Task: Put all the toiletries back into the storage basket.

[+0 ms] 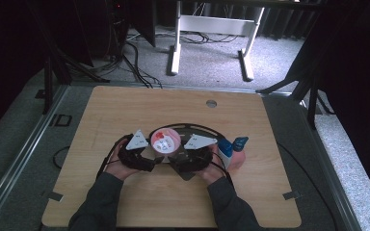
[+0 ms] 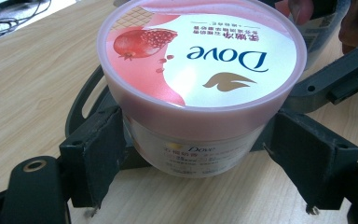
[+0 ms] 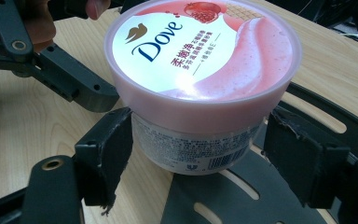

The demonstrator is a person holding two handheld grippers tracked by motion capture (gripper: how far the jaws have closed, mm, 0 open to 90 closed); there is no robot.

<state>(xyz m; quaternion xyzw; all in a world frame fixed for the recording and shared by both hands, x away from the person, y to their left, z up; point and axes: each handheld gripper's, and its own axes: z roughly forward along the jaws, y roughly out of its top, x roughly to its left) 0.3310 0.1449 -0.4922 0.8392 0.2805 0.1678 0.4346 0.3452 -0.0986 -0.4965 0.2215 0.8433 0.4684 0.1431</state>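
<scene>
One pink-lidded Dove tub [image 1: 165, 140] stood upright near the middle of the desk [image 1: 125, 110], and both tools straddled it! The left tool [image 2: 200, 154] had one jaw against the tub's lower wall and the other just off it, spread wide. The right tool [image 3: 200, 158] flanked it too, with a gap at one jaw. A blue-capped bottle [image 1: 231, 149] lay just beside the right hand [image 1: 212, 171]. Bare wood ran wide to the far edge; grey carpet lay beyond. Both forearms came in low, converging.
</scene>
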